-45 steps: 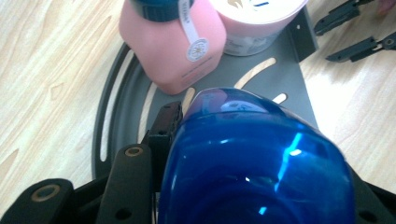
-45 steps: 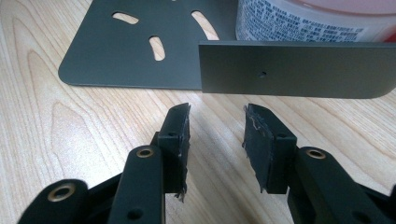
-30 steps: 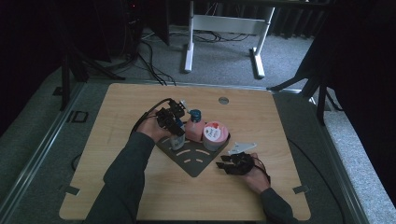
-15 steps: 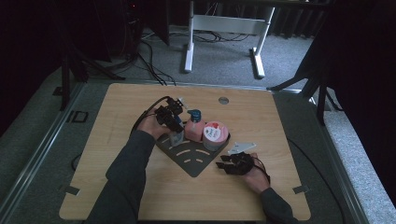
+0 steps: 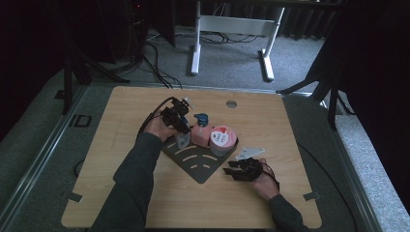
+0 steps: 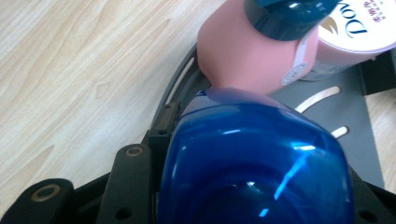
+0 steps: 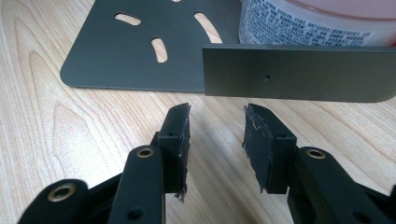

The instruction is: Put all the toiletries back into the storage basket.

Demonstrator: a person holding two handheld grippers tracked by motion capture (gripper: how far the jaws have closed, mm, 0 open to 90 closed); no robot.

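- We've got the left hand-held gripper (image 5: 178, 126) at about ten o'clock of the dark grey slotted metal plate (image 5: 199, 162), and its jaws are pinching a small clear bottle with a glossy blue cap (image 5: 182, 139).
- From the left gripper view, that blue cap (image 6: 254, 163) bulges up between our black jaws, wedged tight on both sides.
- The bottle stands upright on the plate's ten o'clock edge, touching the pink pump bottle with a blue dispenser top (image 5: 200, 130) at its three o'clock.
- Just past that, again at three o'clock, we see the round pink tub with a white printed lid (image 5: 222, 140), snug against the pump bottle and also on the plate.
- Our right hand-held gripper (image 5: 231, 170) rests low on the light wooden counter (image 5: 290, 130) at the plate's four o'clock, jaws spread with bare wood between them.
- In the right gripper view, its pads (image 7: 180, 135) point towards twelve o'clock at the plate's upright grey flange (image 7: 299, 73), close to it but apart, with the tub (image 7: 317, 21) behind.
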